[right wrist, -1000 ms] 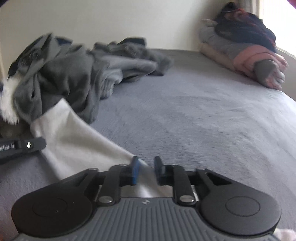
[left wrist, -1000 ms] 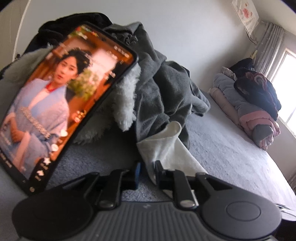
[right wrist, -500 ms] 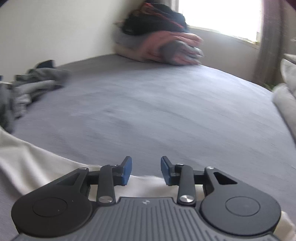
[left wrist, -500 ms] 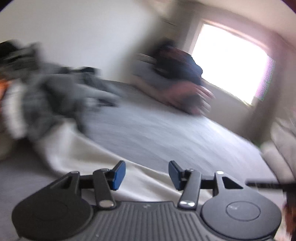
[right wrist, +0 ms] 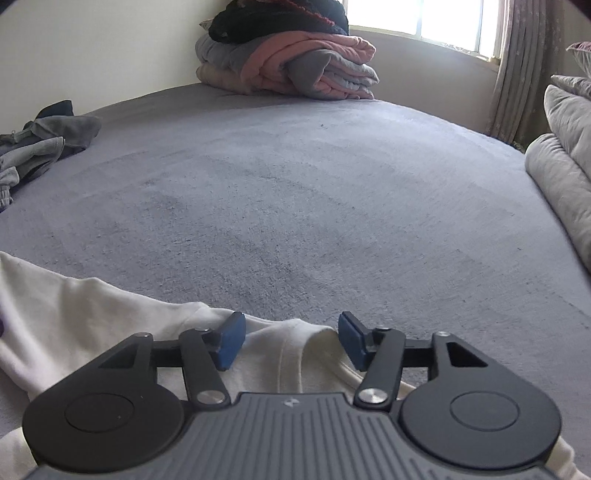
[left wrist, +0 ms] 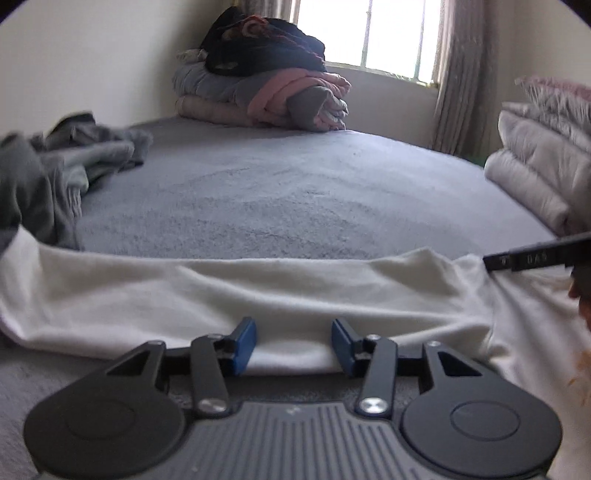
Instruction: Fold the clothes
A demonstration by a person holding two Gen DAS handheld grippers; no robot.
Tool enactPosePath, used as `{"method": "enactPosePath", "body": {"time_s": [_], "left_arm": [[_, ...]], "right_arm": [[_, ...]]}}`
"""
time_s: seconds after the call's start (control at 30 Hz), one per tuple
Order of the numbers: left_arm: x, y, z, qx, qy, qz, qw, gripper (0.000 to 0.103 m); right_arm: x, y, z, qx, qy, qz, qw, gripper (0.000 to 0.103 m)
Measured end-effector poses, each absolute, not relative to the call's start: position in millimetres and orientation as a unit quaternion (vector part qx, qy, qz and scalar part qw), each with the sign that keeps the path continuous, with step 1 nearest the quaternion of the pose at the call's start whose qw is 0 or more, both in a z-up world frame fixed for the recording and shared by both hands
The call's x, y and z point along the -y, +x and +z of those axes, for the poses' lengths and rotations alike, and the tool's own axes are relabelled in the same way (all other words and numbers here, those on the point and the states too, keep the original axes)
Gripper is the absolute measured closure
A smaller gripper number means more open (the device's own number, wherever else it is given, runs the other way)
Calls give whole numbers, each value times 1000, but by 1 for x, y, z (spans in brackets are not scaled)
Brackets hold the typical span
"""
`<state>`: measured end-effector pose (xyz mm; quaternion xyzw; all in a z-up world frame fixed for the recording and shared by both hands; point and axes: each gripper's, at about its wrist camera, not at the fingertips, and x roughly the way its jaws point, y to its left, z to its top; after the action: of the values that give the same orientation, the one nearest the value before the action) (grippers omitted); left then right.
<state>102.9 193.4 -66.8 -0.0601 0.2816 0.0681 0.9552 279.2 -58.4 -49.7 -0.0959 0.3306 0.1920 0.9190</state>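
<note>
The left gripper (left wrist: 293, 345) has its blue pads apart, having just closed a little, a fold of the white garment (left wrist: 207, 295) lying loose between them. The right gripper (right wrist: 291, 341) has just been opening; its pads stand apart over the garment's ribbed edge. The garment stretches across the near grey bed (right wrist: 295, 184), its ends cut off. Rumpled grey clothes (left wrist: 55, 173) lie far left, folded blankets (left wrist: 266, 92) under the window.

The white cloth (left wrist: 280, 291) runs off the left and right edges, the grey clothes pile (left wrist: 55, 173) is cut off at the left, and the window (left wrist: 369, 33) is too bright to see through.
</note>
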Motion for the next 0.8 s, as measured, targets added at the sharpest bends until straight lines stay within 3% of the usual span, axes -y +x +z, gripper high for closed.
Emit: {"method": "enactPosePath", "body": {"time_s": [0.13, 0.17, 0.2, 0.27, 0.3, 0.47, 0.53, 0.6, 0.8], "left_arm": [[-197, 101, -66, -281, -63, 77, 954, 55], [-198, 101, -66, -281, -64, 79, 954, 55], [-197, 101, -66, -281, -63, 80, 954, 55], [-195, 102, -66, -282, -59, 82, 954, 55], [-194, 103, -66, -282, -57, 83, 954, 55], [-193, 104, -66, -282, -55, 85, 954, 55], [-193, 103, -66, -282, -55, 86, 954, 55], [-193, 103, -66, -282, -57, 85, 954, 55], [-196, 102, -66, -278, -65, 85, 955, 55]], "right_arm": [[66, 282, -55, -331, -78, 197, 919, 37], [68, 280, -55, -327, -73, 198, 921, 47], [68, 276, -56, -321, -75, 205, 921, 67], [65, 270, -56, -309, -87, 218, 921, 89], [62, 267, -55, -299, -98, 211, 926, 90], [53, 271, -62, -283, -120, 165, 937, 88], [46, 273, -61, -281, -135, 153, 938, 80], [45, 272, -55, -279, -135, 139, 940, 60], [53, 244, -30, -239, -73, 136, 959, 58]]}}
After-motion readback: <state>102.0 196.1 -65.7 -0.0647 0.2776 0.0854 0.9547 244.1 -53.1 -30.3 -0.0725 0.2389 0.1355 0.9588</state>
